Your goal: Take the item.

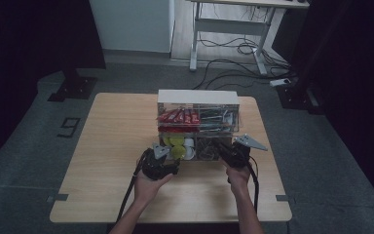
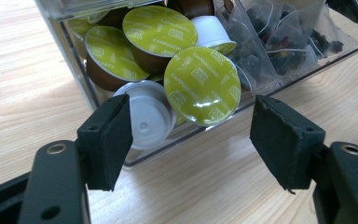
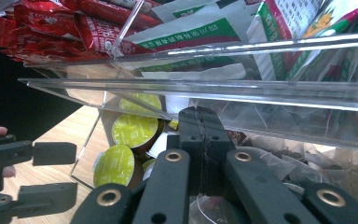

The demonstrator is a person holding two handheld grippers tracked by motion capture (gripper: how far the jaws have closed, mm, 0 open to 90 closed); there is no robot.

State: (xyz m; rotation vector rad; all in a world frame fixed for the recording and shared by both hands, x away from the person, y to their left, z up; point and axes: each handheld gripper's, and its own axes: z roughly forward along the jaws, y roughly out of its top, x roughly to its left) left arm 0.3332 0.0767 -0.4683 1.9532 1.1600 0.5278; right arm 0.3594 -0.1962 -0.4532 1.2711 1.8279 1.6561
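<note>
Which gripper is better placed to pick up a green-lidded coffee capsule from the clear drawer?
Probably the left gripper: its jaws stand open straight in front of the green capsule in the clear drawer. The right gripper is shut, over by the tea bags.

capsules in organizer's lower-left bin | tea bags right | sachets in tier above

Left gripper held low with jaws spread wide; right gripper clamped together, both forearms extended
</note>
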